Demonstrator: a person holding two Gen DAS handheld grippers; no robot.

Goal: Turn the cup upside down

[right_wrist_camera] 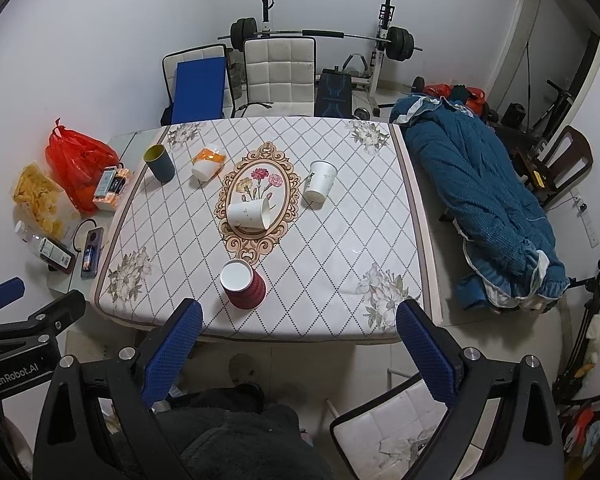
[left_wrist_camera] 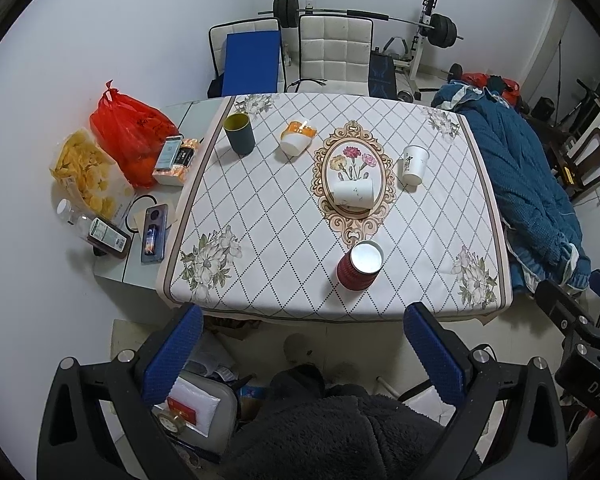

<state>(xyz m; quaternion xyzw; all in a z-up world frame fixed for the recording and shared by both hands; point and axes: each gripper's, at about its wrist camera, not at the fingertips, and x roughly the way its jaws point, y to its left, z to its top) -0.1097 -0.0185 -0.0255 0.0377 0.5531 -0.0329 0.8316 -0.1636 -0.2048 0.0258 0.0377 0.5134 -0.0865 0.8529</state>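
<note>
You are holding both grippers, left gripper and right gripper, with fingers wide apart, gripping nothing, near the red cup standing on the table.

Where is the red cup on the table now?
In both views the red cup stands upright near the table's front edge, just below the oval flower picture and the white cup lying there.

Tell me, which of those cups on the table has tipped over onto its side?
The plain white cup lying on the flower medallion in the cloth's middle. Its open mouth faces sideways; the red, green and printed white cups stand upright.
</note>
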